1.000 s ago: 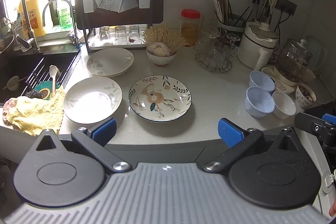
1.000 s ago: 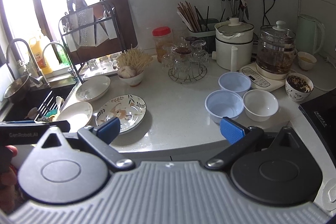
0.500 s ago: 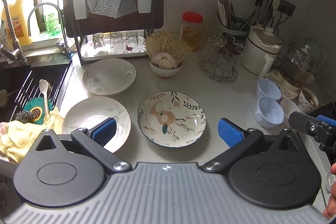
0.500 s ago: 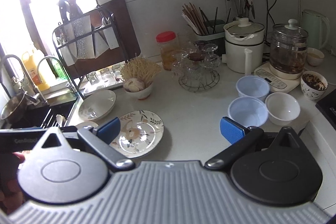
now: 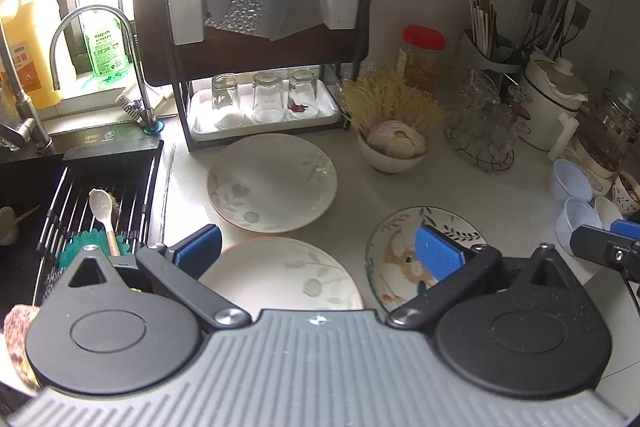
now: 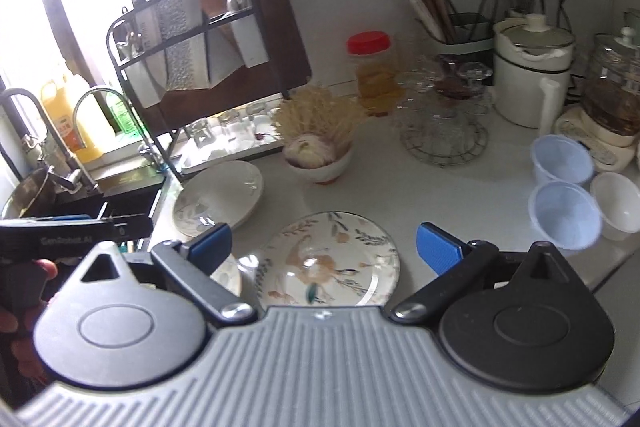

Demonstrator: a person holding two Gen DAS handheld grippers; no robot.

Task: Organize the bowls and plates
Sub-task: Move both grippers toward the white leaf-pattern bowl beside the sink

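From the left wrist camera, the left gripper [image 5: 318,247] hangs low over the counter [image 5: 500,199] with its jaws spread wide and nothing between them. Right under the gap sits the near white plate [image 5: 280,275], leaf-printed, its front edge hidden by the gripper body. Just behind it, nearly touching, lies the far white plate [image 5: 272,181], in front of the dish rack [image 5: 260,27] where three upturned glasses [image 5: 264,99] stand on a tray. Off to the right, the patterned plate [image 5: 400,247] lies flat, partly covered by the right-hand blue pad. A bowl of garlic [image 5: 394,147] sits behind it, and at the far right edge the pale blue bowls [image 5: 570,183] huddle together. The right gripper's black tip pokes in beside them.

Over to the right wrist camera: the right gripper [image 6: 324,247] is also wide open and empty, poised above the patterned plate [image 6: 328,263], which lies squarely between the blue pads. The far white plate [image 6: 218,195] sits to the left by the sink [image 6: 120,203]. Two pale blue bowls [image 6: 564,187] and a white bowl [image 6: 618,205] cluster at the right, touching. At the left edge a hand [image 6: 24,291] grips the left gripper's black body
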